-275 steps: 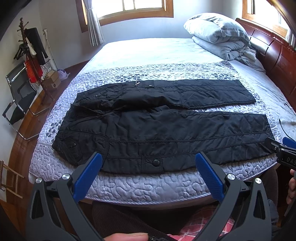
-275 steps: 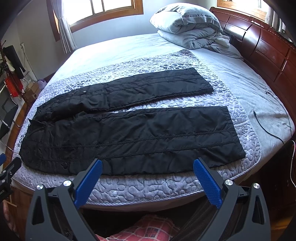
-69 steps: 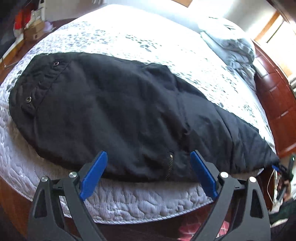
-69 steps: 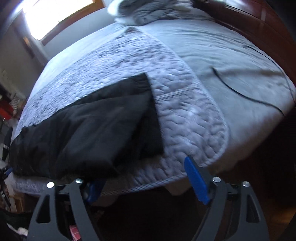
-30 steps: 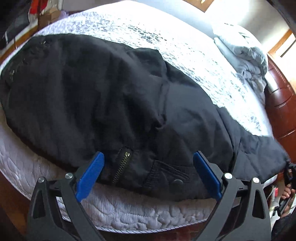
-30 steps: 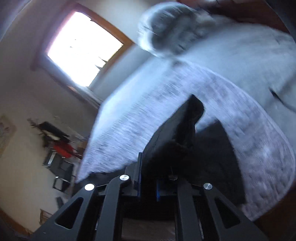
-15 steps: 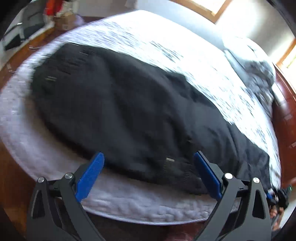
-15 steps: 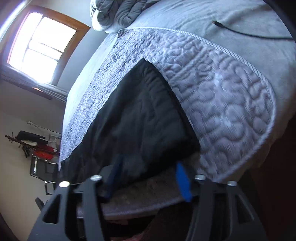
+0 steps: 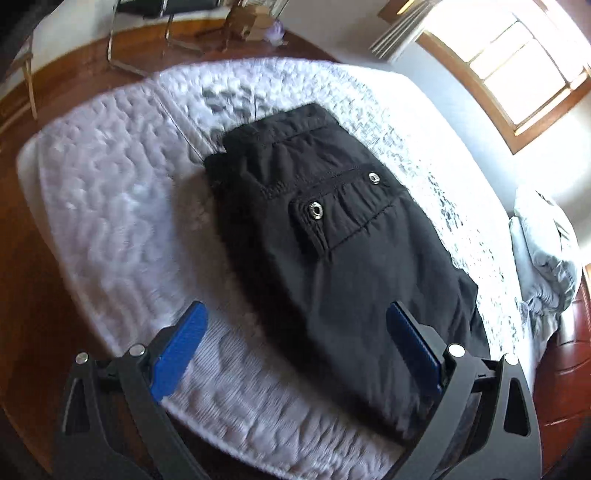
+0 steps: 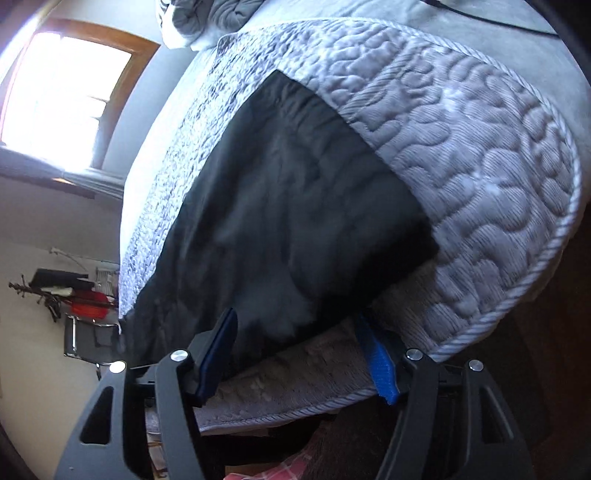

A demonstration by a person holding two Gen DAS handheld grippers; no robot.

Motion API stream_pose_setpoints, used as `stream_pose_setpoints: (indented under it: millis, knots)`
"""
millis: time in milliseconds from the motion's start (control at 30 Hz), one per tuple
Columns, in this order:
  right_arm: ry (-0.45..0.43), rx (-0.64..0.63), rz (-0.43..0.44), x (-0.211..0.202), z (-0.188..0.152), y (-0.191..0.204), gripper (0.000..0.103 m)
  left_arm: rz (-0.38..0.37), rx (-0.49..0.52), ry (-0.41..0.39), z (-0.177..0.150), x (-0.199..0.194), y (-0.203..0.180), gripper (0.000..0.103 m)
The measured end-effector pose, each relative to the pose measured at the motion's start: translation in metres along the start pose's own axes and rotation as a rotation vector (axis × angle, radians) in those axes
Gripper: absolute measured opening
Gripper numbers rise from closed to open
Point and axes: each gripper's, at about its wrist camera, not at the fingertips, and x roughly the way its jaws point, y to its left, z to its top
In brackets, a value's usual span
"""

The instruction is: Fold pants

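Observation:
The black pants point(image 9: 332, 236) lie folded lengthwise on the quilted grey bedspread point(image 9: 110, 206), waistband with metal snaps toward the far left in the left wrist view. My left gripper point(image 9: 295, 354) is open and empty, hovering over the near edge of the pants by the waist end. In the right wrist view the leg end of the pants point(image 10: 280, 206) lies near the bed's front edge. My right gripper point(image 10: 299, 350) is open, its blue pads either side of the hem's near edge, not closed on it.
A bundled grey duvet point(image 9: 546, 251) lies at the head of the bed by the wooden headboard point(image 9: 569, 332). A folding chair point(image 9: 147, 37) and a cardboard box point(image 9: 251, 26) stand on the wooden floor. A black cable point(image 10: 498, 18) lies on the sheet.
My left gripper has swung left toward the waist end, still open. My right gripper, shut on the leg hem and lifted a second ago, has let go and sits open at the hem.

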Motion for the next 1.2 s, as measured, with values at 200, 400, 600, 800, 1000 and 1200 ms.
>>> stream_pose_setpoints:
  millis: [200, 400, 600, 800, 1000, 1200]
  knots:
    - [0.008, 0.011, -0.017, 0.003, 0.0, 0.002, 0.07, -0.073, -0.081, 0.068, -0.001, 0.031, 0.001, 0.056]
    - [0.011, -0.006, -0.031, 0.009, 0.001, 0.004, 0.07, -0.173, -0.084, -0.047, -0.007, 0.007, 0.004, 0.013]
    - [0.002, 0.005, -0.019, 0.011, 0.001, 0.002, 0.07, -0.138, -0.148, -0.084, -0.02, -0.007, 0.009, 0.01]
    - [0.008, 0.043, 0.024, 0.004, 0.003, -0.01, 0.069, -0.059, -0.108, -0.082, -0.037, 0.006, 0.016, 0.014]
    - [-0.025, 0.128, 0.105, -0.009, -0.003, -0.033, 0.073, -0.005, -0.043, -0.07, -0.036, -0.008, -0.003, 0.043]
    - [-0.041, 0.139, 0.144, 0.001, -0.001, -0.033, 0.077, 0.059, 0.113, -0.112, -0.065, -0.025, -0.043, 0.075]
